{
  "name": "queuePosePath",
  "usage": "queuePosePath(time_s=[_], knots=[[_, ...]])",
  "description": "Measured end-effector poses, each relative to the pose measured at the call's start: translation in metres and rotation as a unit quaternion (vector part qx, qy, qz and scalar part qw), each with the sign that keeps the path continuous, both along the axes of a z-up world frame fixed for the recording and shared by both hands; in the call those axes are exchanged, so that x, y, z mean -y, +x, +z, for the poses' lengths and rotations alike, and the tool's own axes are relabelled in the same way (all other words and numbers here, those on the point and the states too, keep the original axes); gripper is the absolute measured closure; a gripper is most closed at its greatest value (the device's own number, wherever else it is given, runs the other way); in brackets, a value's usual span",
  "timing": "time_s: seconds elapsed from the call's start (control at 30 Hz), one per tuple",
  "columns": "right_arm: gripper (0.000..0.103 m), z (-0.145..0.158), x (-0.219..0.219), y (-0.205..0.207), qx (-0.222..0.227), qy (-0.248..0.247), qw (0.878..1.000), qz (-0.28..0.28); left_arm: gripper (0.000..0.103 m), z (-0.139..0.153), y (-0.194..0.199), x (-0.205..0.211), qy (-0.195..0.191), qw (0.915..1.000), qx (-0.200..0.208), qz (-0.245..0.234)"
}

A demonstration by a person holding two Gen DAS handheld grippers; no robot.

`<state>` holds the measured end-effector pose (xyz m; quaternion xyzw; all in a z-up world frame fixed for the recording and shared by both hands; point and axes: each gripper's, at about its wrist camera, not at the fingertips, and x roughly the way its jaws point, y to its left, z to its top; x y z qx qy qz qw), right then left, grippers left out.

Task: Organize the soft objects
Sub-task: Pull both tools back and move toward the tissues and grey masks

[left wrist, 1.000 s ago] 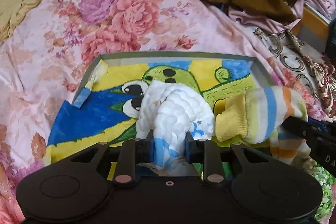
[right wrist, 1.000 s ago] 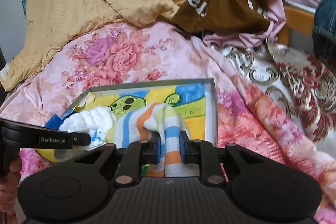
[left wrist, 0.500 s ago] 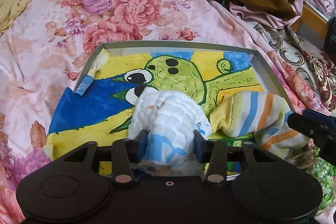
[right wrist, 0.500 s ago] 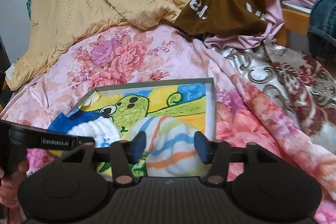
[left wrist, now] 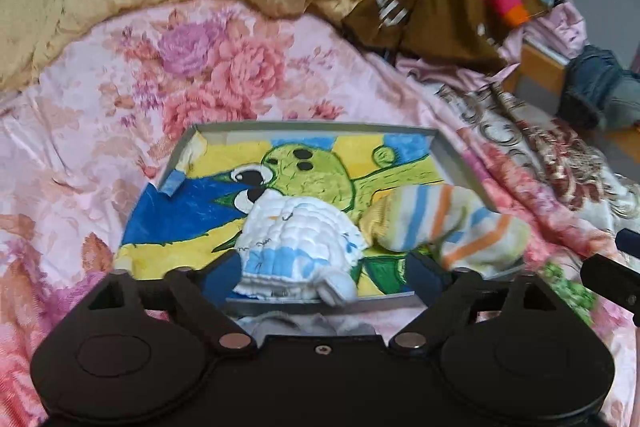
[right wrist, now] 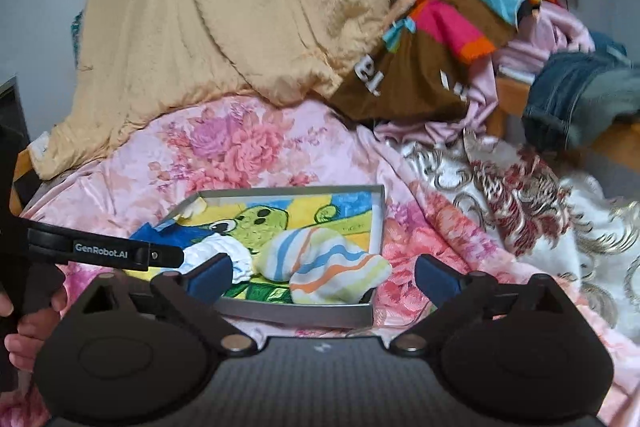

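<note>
Both bundles just released into the tray (left wrist: 460, 163): white cloth (left wrist: 300, 239) lying free between the widely opening jaws of the left gripper (left wrist: 320, 277), striped sock (right wrist: 324, 265) likewise within the right gripper (right wrist: 324, 277), so placing seems done.

Both wrist fisheyes look forward and downward over their own claw, close to the bed. Left view faces the tray (left wrist: 460, 163) straight on; right view sees the same tray (right wrist: 376, 223) from further right.
</note>
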<state>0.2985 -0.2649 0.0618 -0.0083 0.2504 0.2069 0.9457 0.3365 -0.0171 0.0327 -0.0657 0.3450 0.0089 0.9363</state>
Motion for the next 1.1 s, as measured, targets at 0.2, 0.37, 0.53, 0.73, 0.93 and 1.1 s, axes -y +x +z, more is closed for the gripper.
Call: queuePosePath(time_s=[0.2,0.37,0.53,0.73,0.93,1.1], knots=[[0.0,0.02,-0.006,-0.037,0.02,-0.002,1.0,0.015,0.003,0.02,-0.055,0.004,0.012,0.999,0.04,-0.017],[0.0,0.029,-0.006,-0.068,0.028,0.004,0.999,0.02,0.001,0.033,-0.102,-0.002,0.01,0.998,0.061,-0.015],[0.0,0.029,-0.005,-0.097,0.035,-0.006,0.999,0.032,0.001,0.038,-0.143,-0.01,0.004,0.9974,0.073,0.004],[0.0,0.032,-0.005,-0.126,0.039,-0.013,0.998,0.037,0.001,0.036,-0.182,-0.012,0.006,0.9965,0.083,0.007],[0.0,0.035,-0.008,-0.151,0.05,-0.008,0.998,0.032,0.001,0.035,-0.207,-0.005,0.024,0.9959,0.085,-0.015],[0.0,0.037,-0.011,-0.172,0.06,-0.002,0.998,0.031,0.001,0.034,-0.224,-0.002,0.035,0.9949,0.09,-0.028]])
